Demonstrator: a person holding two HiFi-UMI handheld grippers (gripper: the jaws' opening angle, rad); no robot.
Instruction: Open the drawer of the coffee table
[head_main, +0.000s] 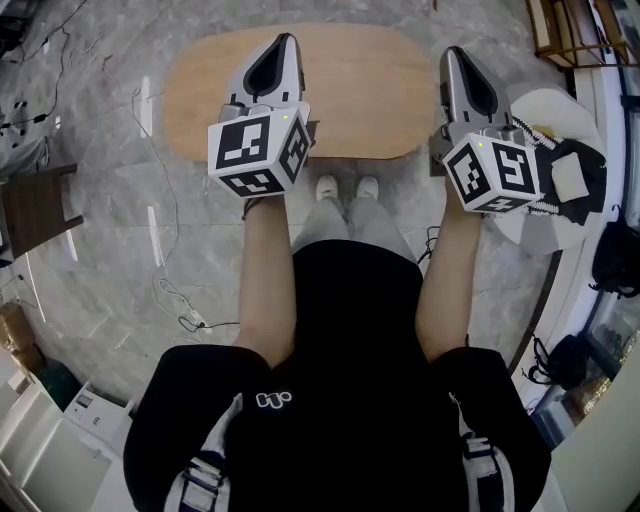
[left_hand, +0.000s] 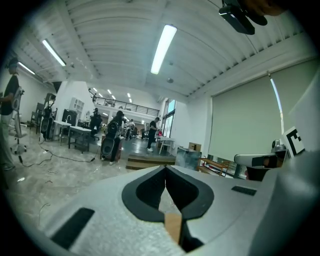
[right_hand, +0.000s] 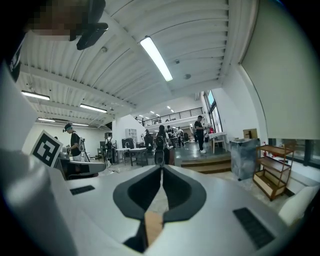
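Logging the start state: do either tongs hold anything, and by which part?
Nothing is held: the left tongs and the right tongs are both shut and empty.

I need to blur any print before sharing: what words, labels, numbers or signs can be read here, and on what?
No words or numbers are legible in any view.
Small white logo on the person's black shirt: too small to read.
Two marker cubes: black-and-white square patterns, no letters.
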